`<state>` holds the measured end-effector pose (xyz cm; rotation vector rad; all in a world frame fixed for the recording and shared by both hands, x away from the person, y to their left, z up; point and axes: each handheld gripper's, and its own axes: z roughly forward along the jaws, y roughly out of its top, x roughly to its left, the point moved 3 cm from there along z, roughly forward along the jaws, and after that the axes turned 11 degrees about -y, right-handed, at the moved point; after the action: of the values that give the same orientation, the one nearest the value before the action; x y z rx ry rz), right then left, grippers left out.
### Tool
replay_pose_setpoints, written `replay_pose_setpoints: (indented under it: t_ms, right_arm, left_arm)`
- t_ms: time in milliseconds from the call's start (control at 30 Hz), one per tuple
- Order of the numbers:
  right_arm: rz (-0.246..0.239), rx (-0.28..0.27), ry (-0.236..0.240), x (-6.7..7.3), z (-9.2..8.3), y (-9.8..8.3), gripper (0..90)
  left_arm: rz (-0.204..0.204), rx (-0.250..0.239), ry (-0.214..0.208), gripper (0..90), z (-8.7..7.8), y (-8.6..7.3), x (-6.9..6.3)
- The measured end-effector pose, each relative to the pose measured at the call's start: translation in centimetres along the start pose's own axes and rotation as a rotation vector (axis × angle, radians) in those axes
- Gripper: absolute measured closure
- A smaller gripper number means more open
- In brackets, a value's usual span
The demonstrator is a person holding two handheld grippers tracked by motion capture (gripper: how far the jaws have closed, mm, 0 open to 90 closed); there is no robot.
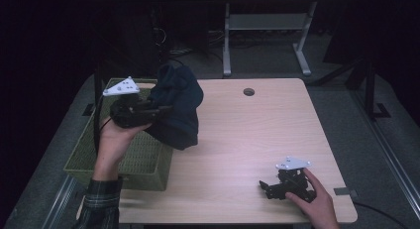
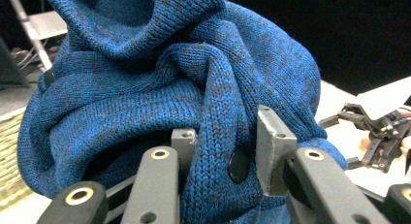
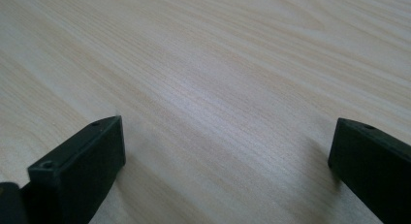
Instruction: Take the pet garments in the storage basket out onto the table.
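High view gives us one green woven basket point(image 1: 143, 164) at nine o'clock, its visible floor bare. We have our left gripper point(image 1: 161, 110) clamped on one bunched blue knit sweater point(image 1: 178, 107), hanging over the basket's rim. Our right gripper point(image 1: 265, 187) rests jaws apart on the table point(image 1: 247, 135).

One blue knitted garment point(image 1: 177, 107), one green woven basket point(image 1: 143, 162), two tongs (left point(image 1: 161, 110), right point(image 1: 263, 187)), one tabletop point(image 1: 247, 135).

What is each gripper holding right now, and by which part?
The left gripper clamps a fold of the blue knitted garment beside a dark button. The right gripper holds nothing.
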<state>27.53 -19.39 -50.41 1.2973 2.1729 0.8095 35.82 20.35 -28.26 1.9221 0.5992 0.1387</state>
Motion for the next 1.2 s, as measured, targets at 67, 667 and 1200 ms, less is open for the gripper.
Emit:
replay_pose_setpoints:
  t_ms: [67,667,1200]
  right_arm:
    - [0.000,0.001,-0.001,0.0,0.0,0.0,0.0]
    - [-0.002,-0.001,-0.002,0.0,0.0,0.0,0.0]
    - [-0.004,-0.003,-0.002,0.0,0.0,0.0,0.0]
  left_arm:
    - [0.009,0.013,-0.021,65.7,1.2,0.2,-0.4]
    - [0.042,0.071,-0.121,65.7,7.6,0.9,-2.7]
    - [0.051,0.120,-0.193,65.7,13.2,0.5,-3.7]
